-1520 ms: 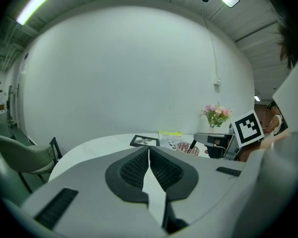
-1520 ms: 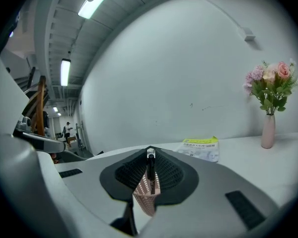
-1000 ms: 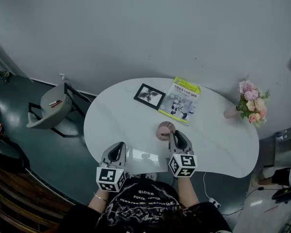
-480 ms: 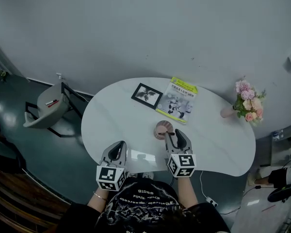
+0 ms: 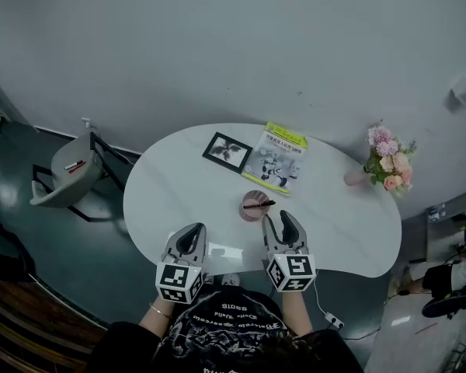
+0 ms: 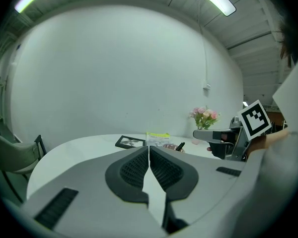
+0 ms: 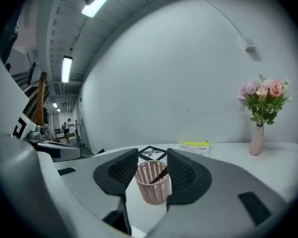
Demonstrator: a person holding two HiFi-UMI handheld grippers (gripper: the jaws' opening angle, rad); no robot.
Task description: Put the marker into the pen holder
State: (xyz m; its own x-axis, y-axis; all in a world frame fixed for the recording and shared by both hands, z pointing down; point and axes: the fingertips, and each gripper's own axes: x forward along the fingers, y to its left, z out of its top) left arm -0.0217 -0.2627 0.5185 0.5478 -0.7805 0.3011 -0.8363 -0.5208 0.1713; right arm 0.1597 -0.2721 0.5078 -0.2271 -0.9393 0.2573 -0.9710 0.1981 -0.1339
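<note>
Pink mesh pen holder (image 5: pixel 253 206), upright on the white bench (image 5: pixel 179 185), toward our near edge. We enter the marker (image 5: pixel 261 204) as already inside it, leaning aslant, its dark upper end poking over the rim on the side nearest the right gripper (image 5: pixel 278 218). Hazards, as we judge them: that protruding end sits close to the tips of the right fingers (image 7: pixel 185 172), so a careless sweep or a dip of this hand on its way off could catch it and flick the marker out. The holder looks light and narrow, and a knock from either finger could tip it or shove it toward the book (image 5: pixel 278 158) and photo frame (image 5: pixel 227 151) behind. We also note the lean itself, which loads one side of the rim. Right gripper: fingers spread wide, having just been opening, gripping nothing; the holder shows through the gap just ahead of them, untouched. Pose: pointed away from us, tilted slightly down, low over the bench, directly behind the holder. Left gripper (image 5: pixel 191 231): fingers (image 6: pixel 131 170) pressed together on nothing, tilted slightly down likewise, held over the near edge, well apart from the holder. Vase of flowers (image 5: pixel 384 162) at the far right end, well apart from both grippers.
</note>
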